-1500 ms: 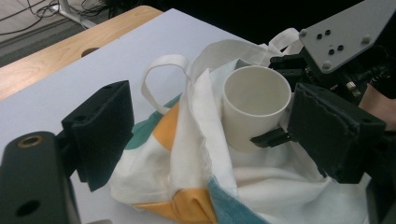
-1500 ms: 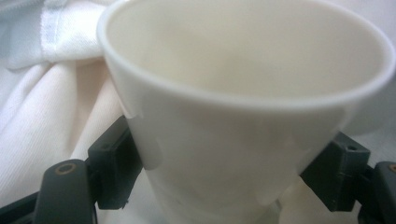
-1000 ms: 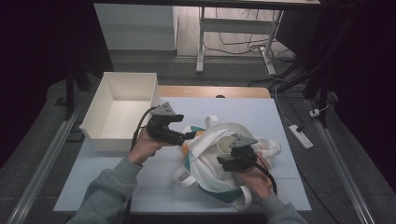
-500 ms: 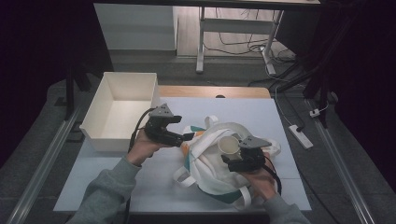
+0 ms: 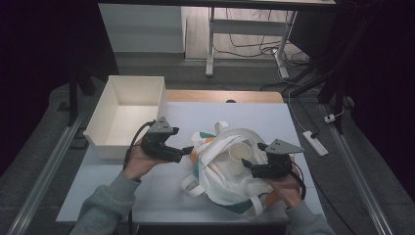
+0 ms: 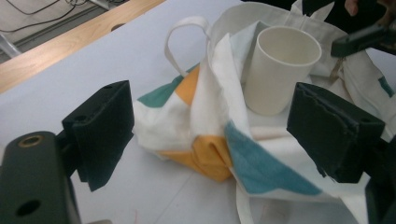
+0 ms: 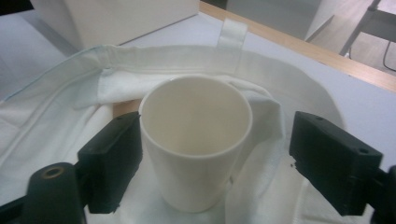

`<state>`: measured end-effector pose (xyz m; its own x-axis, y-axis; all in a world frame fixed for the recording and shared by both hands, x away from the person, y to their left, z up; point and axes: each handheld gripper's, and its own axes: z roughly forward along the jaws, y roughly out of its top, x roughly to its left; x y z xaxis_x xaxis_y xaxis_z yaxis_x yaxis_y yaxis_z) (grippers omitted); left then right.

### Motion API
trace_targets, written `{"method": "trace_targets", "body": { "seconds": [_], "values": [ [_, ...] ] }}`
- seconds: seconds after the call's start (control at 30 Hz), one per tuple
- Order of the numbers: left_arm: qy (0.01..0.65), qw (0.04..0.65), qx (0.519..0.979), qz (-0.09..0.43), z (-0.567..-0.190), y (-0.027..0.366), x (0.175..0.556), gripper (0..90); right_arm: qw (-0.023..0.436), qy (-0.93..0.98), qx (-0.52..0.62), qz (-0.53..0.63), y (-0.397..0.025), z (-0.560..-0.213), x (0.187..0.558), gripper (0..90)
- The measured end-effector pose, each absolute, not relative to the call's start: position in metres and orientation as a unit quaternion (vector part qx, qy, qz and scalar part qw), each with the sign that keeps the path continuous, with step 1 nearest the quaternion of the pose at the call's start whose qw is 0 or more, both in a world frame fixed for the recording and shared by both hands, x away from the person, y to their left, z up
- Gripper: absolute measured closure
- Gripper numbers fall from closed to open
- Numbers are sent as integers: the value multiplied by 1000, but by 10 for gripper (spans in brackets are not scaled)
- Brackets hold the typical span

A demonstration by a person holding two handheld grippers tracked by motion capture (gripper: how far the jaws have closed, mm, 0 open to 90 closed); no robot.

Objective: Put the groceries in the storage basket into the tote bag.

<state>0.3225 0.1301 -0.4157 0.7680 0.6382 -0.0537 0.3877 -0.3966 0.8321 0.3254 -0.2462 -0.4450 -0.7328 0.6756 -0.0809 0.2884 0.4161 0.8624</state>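
A pale table (image 5: 205, 115) is standing in a dim room, with a white box (image 5: 128, 113) sitting at its far left corner. A crumpled cloth bag (image 5: 222, 171), white with orange and teal patches and white strap handles, is lying near the middle of the table. A plain cream cup (image 7: 196, 140) is standing upright on the bag's folds, empty, mouth up. The right gripper (image 7: 215, 163) is sitting wide open with the cup between its jaws; the left jaw is lying just beside the cup wall, the right jaw well clear. The left gripper (image 6: 210, 140) is hanging wide open at the bag's left edge, gripping nothing.
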Motion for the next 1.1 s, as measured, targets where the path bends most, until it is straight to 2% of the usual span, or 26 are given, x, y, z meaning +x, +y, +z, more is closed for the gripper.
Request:
{"method": "trace_targets", "body": {
  "seconds": [0.33,0.77,1.1],
  "values": [
    [334,450,809,180,-421,165,281,148,235,806,298,454,-267,-441,315,187],
    [392,434,795,161,-455,205,262,148,247,801,318,444,-302,-453,304,194],
    [409,427,793,147,-471,212,266,148,246,801,332,434,-311,-462,307,196]
  ]
}}
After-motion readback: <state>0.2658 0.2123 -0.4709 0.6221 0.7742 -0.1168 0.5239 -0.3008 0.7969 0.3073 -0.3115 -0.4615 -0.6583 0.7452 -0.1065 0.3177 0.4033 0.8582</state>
